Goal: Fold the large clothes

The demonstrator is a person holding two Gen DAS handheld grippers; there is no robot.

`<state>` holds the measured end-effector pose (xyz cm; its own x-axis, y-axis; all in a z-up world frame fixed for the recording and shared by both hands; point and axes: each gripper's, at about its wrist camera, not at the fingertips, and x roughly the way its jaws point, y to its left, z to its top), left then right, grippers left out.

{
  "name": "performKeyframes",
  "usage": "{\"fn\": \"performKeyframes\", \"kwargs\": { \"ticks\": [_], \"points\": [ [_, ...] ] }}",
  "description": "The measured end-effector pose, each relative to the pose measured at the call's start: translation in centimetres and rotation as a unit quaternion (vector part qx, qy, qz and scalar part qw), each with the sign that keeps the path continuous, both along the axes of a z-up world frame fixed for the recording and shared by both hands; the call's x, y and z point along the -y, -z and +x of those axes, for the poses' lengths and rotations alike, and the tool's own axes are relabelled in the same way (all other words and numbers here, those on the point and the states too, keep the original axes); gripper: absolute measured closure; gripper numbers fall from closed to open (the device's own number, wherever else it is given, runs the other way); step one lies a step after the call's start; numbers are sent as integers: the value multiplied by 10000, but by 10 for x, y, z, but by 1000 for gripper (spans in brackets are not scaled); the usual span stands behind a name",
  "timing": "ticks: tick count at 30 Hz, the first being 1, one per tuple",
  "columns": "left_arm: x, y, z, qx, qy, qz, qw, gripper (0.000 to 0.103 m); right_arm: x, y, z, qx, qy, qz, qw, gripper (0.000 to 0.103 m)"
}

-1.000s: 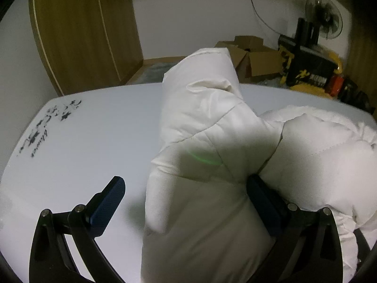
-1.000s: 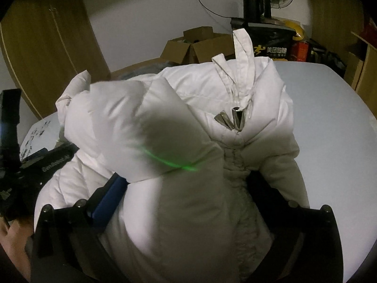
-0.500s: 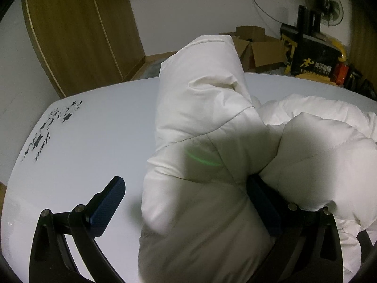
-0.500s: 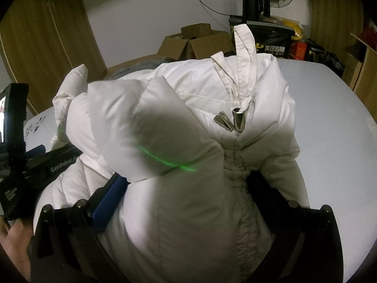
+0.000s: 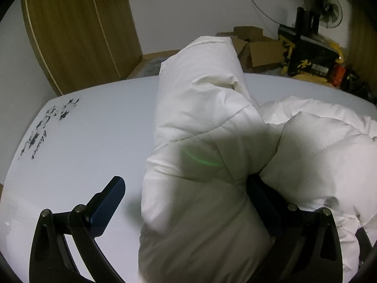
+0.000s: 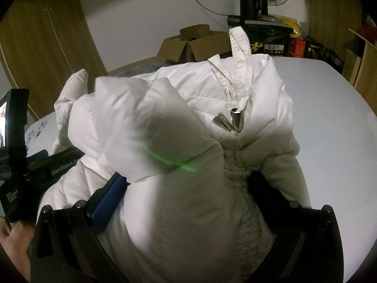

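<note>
A white puffy down jacket [image 5: 200, 122] lies bunched on a pale table [image 5: 89, 136]. My left gripper [image 5: 186, 195] is open; a thick fold of the jacket fills the space between its fingers, touching the right finger and apart from the left finger [image 5: 110, 198]. In the right wrist view the jacket [image 6: 235, 141] shows its drawstrings and metal cord ends [image 6: 229, 120]. My right gripper [image 6: 188, 188] is open with a padded fold bulging between its fingers, pressing on both. The left gripper's body [image 6: 35, 165] shows at the left there.
Black writing [image 5: 42, 127] marks the table's left end. Behind the table stand a wooden wardrobe [image 5: 77, 28], cardboard boxes [image 6: 195, 42], a black and yellow bag [image 5: 308, 59] and a fan [image 5: 322, 7]. Bare table surface [image 6: 329, 118] lies right of the jacket.
Both grippers have moved slightly with the jacket, which has risen a little and bunched more. The finger spacing has not changed.
</note>
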<state>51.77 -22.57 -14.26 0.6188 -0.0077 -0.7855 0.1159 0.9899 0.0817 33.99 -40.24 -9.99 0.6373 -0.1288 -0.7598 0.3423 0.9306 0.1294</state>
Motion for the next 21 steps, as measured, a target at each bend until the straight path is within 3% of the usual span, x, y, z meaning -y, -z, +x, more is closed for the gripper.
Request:
{"fn": "performKeyframes", "kwargs": {
  "ticks": [8, 12, 15, 17, 21],
  "points": [
    [1, 1, 3, -44, 26, -23, 10000, 0, -4, 3, 3, 112, 109, -146, 9998, 0],
    [-13, 3, 9, -319, 165, -565, 9978, 0, -6, 3, 3, 92, 109, -149, 9998, 0],
    [-46, -1, 12, -795, 237, -1317, 9878, 0, 7, -11, -8, -166, -362, 467, 9981, 0],
    [-76, -7, 13, -1239, 369, -1929, 9727, 0, 24, -28, -34, 11, -372, 1101, 9932, 0],
    [-123, -15, 17, -1427, 614, -2481, 9562, 0, 67, -50, -110, 191, -96, 2142, 9766, 0]
  ]
}}
